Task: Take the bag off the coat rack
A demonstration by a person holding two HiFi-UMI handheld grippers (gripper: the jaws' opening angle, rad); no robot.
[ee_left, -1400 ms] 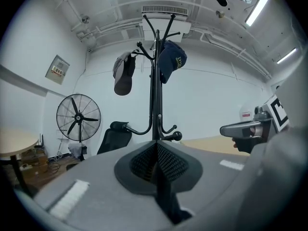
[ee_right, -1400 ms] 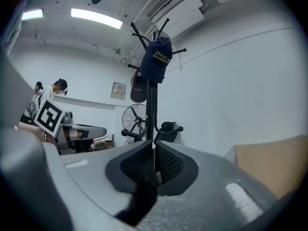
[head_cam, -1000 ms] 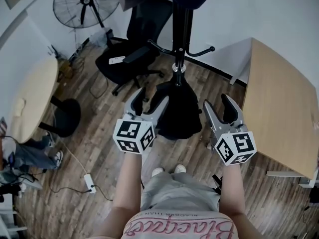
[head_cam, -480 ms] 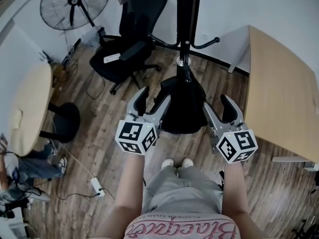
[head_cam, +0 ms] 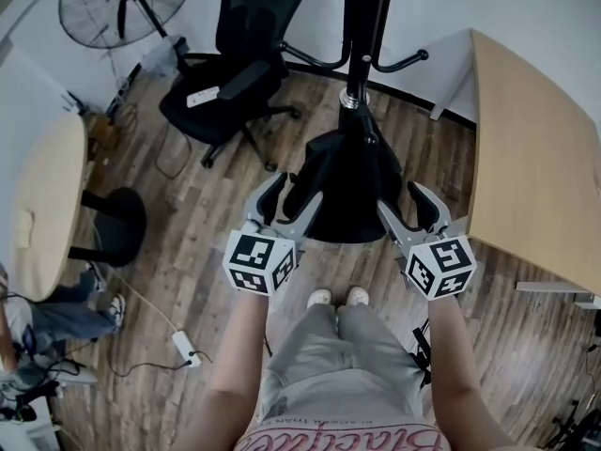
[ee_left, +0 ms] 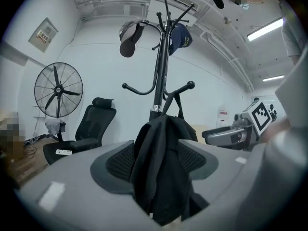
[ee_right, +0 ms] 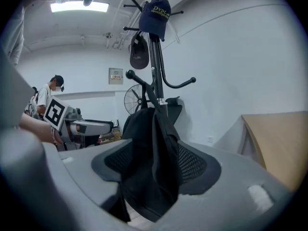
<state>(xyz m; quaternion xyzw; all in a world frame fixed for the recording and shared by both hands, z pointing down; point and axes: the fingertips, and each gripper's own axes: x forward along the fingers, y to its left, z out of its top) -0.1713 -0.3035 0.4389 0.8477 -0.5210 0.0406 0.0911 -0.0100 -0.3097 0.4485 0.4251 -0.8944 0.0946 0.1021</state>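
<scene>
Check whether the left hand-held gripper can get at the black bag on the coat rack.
Probably yes: the left hand-held gripper is already at the bag, its jaws closing with bag fabric between them, and nothing blocks it.

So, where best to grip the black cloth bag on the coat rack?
Probably high on both flanks, from the side away from the black rack pole: the black cloth bag hangs limp from an upturned hook, so a high grip lifts it clear.

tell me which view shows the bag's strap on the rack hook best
The left gripper view: the strap rises from the bag to a lower hook of the rack. The right gripper view shows the bag, but its strap blends with the pole. The head view shows only the bag's top.
</scene>
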